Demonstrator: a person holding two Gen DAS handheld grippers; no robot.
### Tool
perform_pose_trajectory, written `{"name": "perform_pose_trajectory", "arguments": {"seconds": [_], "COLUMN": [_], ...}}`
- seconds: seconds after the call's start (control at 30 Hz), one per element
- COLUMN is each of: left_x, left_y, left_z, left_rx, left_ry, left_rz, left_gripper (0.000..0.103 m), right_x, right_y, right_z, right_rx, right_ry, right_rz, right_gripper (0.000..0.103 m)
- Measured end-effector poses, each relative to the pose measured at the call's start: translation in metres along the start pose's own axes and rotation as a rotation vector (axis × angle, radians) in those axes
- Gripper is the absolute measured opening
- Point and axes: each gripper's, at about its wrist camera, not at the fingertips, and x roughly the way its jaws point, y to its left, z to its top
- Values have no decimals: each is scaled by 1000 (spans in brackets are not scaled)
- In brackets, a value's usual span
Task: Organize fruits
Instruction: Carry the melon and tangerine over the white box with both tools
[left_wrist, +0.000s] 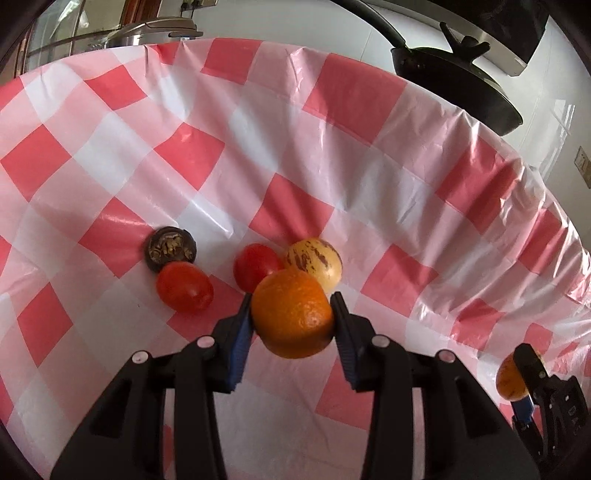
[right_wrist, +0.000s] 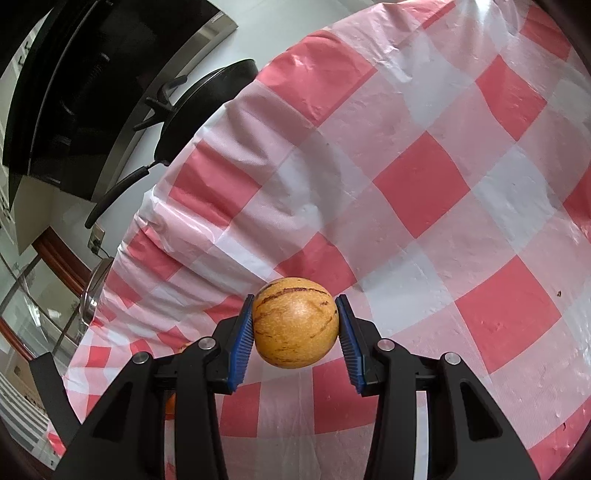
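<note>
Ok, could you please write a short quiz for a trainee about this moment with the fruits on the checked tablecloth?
1. True or false: the left tongs are shut on an orange.
2. Which fruit do the right tongs hold? A) a red tomato B) a yellow striped melon-like fruit C) a dark round fruit
3. How many red tomatoes lie on the checked tablecloth in the left wrist view?

Key
1. True: both pads press its sides.
2. B
3. Two: one tomato lies next to the dark round fruit, the other tomato lies next to a second striped fruit.
</note>
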Motion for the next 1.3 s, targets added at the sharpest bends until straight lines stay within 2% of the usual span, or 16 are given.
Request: {"name": "perform_pose_trajectory", "arguments": {"seconds": [0.17, 0.33, 0.53, 0.6, 0.67, 0.73, 0.93, 1.07, 1.3], "left_x": [-11, -34, -86, -110, -130, -155, -216, -250, -295], "left_y": [-1, 1, 30, 48, 64, 80, 126, 161, 220], "left_z": [3, -12, -46, -62, -73, -85, -123, -151, -185], "left_rx": [7, 37, 43, 28, 17, 15, 62, 88, 100], "left_ry": [-37, -64, -105, -109, -105, -115, -123, -105, -93], "left_rz": [1, 17, 49, 61, 63, 72, 111, 133, 194], "left_gripper": [41, 41, 41, 41, 41, 41, 42, 42, 42], "right_x": [4, 1, -12, -20, -26, -41, -118, -159, -212], "right_y": [2, 6, 6, 8, 12, 11, 36, 70, 137], "right_z": [1, -1, -3, -6, -12, -26, -80, -114, -193], "right_rx": [-8, -46, -44, -50, -59, -26, -39, -138, -396], "right_ry": [-3, -35, -91, -106, -85, -36, -3, 33, 151], "right_rz": [3, -2, 44, 36, 14, 1, 112, 200, 331], "right_gripper": [42, 42, 42, 42, 42, 42, 42, 42, 43]}}
